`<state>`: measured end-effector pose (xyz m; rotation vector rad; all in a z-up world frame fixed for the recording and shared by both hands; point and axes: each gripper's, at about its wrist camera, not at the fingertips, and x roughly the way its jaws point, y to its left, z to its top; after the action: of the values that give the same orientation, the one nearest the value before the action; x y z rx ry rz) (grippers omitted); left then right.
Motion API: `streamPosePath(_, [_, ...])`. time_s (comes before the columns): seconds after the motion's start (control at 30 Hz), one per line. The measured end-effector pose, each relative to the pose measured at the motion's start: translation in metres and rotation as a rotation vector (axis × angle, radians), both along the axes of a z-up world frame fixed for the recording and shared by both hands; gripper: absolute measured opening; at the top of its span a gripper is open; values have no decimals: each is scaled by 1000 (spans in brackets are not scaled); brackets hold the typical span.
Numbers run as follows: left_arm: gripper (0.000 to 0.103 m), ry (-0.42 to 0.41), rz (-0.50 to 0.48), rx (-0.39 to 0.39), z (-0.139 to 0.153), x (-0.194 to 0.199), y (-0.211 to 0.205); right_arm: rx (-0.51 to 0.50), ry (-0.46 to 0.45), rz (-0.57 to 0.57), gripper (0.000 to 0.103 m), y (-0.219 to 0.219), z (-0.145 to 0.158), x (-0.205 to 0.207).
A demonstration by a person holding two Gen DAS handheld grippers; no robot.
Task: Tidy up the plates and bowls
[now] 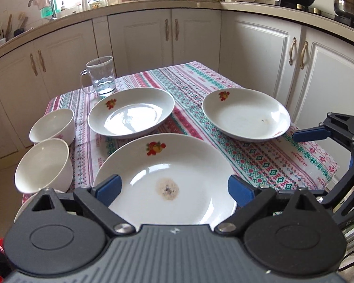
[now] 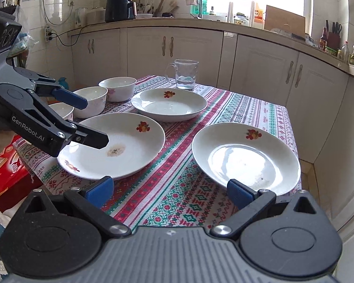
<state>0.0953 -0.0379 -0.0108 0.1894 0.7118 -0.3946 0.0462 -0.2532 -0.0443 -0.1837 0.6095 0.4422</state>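
Note:
Three white plates with a fruit print lie on the patterned tablecloth. My left gripper hovers open over the near stained plate, its blue pads wide apart and touching nothing. Beyond it are a far plate and a right plate. White bowls stand at the left edge. My right gripper is open above the cloth, between the stained plate and the right plate. Beyond them are the far plate and the bowls. The left gripper shows at the left.
A glass mug holding a little water stands at the table's far corner. Cream kitchen cabinets surround the small table. A red box sits below the table's left edge. The cloth's right edge drops off near the cabinets.

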Motion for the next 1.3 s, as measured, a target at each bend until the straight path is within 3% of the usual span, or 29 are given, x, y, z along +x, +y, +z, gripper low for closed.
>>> streamPosePath(0.53, [96, 77, -32, 53, -9, 20, 22, -54, 69, 134, 103, 38, -24, 16])
streamPosePath(0.93, [93, 237, -11, 32, -9, 79, 31, -86, 77, 272, 103, 60, -44, 34])
streamPosePath(1.13, [89, 312, 6, 99, -15, 102, 23, -65, 73, 323, 103, 61, -48, 39])
streamPosePath(1.3, [82, 373, 14, 107, -24, 116, 20, -35, 83, 339, 103, 58, -51, 45])
